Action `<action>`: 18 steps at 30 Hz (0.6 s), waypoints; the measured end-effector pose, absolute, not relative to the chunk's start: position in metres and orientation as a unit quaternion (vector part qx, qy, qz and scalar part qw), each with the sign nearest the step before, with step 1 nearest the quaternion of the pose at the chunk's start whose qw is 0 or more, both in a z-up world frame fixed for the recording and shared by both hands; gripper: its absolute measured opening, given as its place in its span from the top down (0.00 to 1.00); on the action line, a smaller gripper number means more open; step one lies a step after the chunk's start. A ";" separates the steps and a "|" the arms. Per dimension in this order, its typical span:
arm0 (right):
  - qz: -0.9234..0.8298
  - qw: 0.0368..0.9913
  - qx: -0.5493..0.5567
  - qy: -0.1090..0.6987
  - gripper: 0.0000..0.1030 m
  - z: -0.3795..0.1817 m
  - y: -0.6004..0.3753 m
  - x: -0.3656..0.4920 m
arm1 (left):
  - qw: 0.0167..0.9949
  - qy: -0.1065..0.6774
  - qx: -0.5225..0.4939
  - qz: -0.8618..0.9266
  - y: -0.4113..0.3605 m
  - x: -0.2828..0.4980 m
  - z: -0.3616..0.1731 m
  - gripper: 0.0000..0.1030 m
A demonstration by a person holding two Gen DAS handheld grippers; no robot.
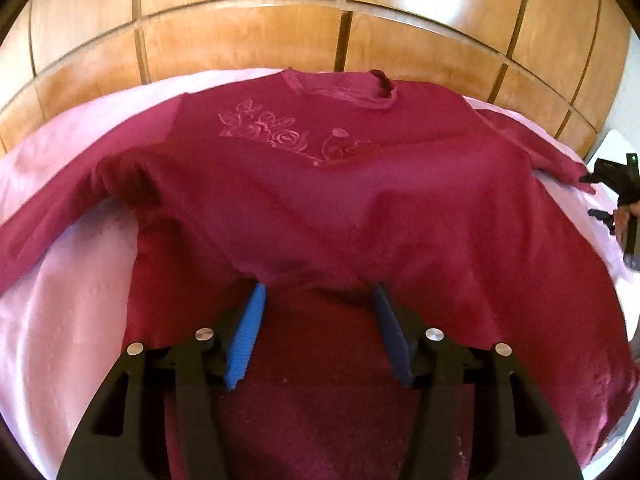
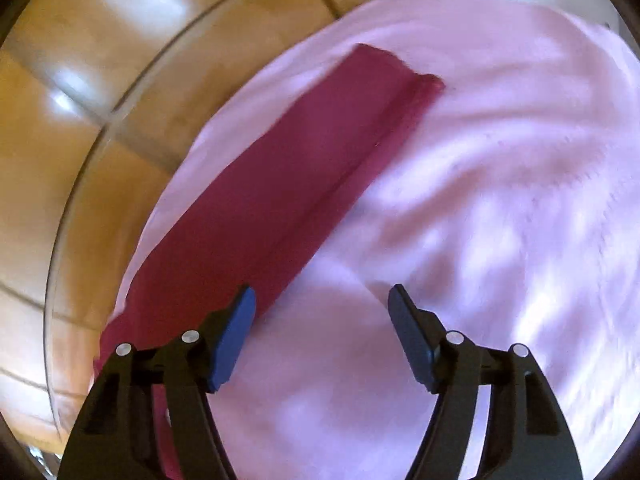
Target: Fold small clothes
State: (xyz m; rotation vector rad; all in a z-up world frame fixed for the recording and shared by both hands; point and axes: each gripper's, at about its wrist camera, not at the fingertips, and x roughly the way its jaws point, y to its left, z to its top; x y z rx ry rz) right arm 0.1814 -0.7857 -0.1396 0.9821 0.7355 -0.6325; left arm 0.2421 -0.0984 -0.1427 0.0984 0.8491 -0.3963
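The shirt [image 1: 320, 200], a dark red long-sleeved top with a rose pattern stitched across the chest, lay face up on a pale pink sheet [image 1: 60, 300], its neckline [image 1: 340, 88] toward the far edge and the wooden panelling [image 1: 240, 40] behind. One sleeve trailed off toward the left of the left wrist view; the other sleeve [image 2: 280, 180] ran out straight and flat over the sheet, as the right wrist view showed.

The lower body of the shirt was raised into a loose ridge just ahead of the left gripper [image 1: 318, 292]. Its fingers stood apart, tips at or under that ridge; no pad was seen pressing cloth, so the fabric was judged released rather than pinched. The right gripper [image 2: 322, 292] hung over the near end of the straight sleeve, fingers likewise spread and grasping nothing. One fingertip overlapped the sleeve's edge and the other was over bare sheet. That view was smeared, so finer contact could not be judged.

Judgement on the step in hand: the shirt appeared to be laid out for its first fold and not yet folded. To do it well, the raised ridge should be smoothed flat before any fold. Each sleeve should be taken near its cuff, through both layers, and carried across the chest without dragging the body askew.

No box, basket or other container was visible in either view; nothing was stored or stacked.
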 end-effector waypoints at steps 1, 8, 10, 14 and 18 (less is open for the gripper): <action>-0.294 0.772 0.452 0.338 0.33 -0.141 -0.789 0.184 | 0.893 0.405 0.054 -0.188 -0.101 0.240 -0.144 0.45; -0.331 0.778 0.381 0.373 0.90 -0.134 -0.803 0.230 | 0.895 0.403 0.053 -0.187 -0.105 0.244 -0.146 0.44; -0.345 0.784 0.331 0.395 0.94 -0.127 -0.800 0.236 | 0.894 0.404 0.050 -0.189 -0.104 0.245 -0.146 0.44; -0.379 0.793 0.259 0.401 0.94 -0.114 -0.804 0.218 | 0.883 0.417 0.028 -0.212 -0.099 0.250 -0.143 0.38; -0.410 0.774 0.250 0.412 0.94 -0.121 -0.812 0.194 | 0.866 0.440 -0.013 -0.237 -0.078 0.252 -0.129 0.38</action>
